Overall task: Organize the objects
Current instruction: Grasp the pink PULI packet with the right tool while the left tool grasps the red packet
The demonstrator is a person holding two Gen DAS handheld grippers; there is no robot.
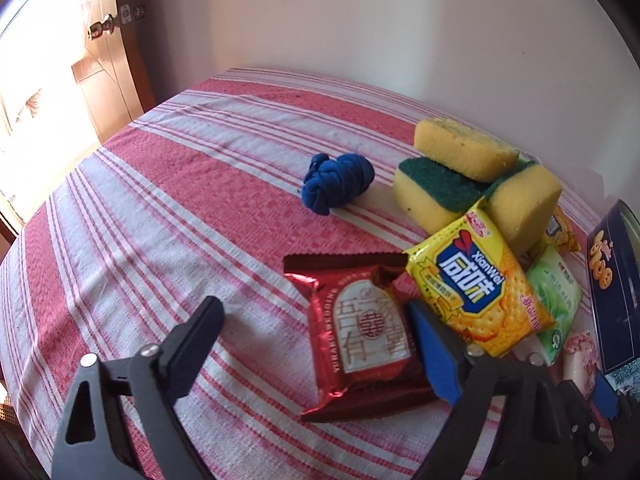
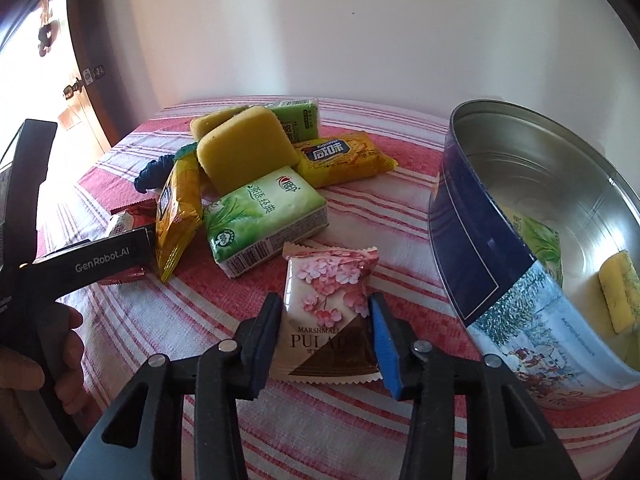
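From the left wrist view, the left gripper (image 1: pixel 316 320) stands spread over the striped tablecloth (image 1: pixel 160 200), with nothing pinched. The red snack packet (image 1: pixel 362 336) lies flat between its jaws, much nearer the blue-padded finger (image 1: pixel 436 352); that pad sits at the packet's right edge, while the black finger (image 1: pixel 192 340) stands well clear on the left. The packet's long axis runs away from the camera, roughly along the line of the fingers, so the jaws would close across its short side. Its far corner is overlapped by the yellow cracker packet (image 1: pixel 476 296). Beyond lie the sponges (image 1: pixel 472 172) and a blue rolled cloth (image 1: pixel 338 182).

From the right wrist view, the right gripper (image 2: pixel 324 332) has its two pads against the sides of the pink marshmallow packet (image 2: pixel 326 312), one on each flank, and it appears to be pinching it. The packet lies on the tablecloth directly ahead, its long axis pointing away from the camera, its printed name nearest the gripper and its crimped top edge at the far end. The open round tin (image 2: pixel 480 216) stands just to the right, already holding a green pack and a sponge. The right hand is plainly the nearer to the tin, so a lift and a swing to the right looks like the coming move. The green tissue pack (image 2: pixel 264 220) sits just beyond the marshmallow packet.
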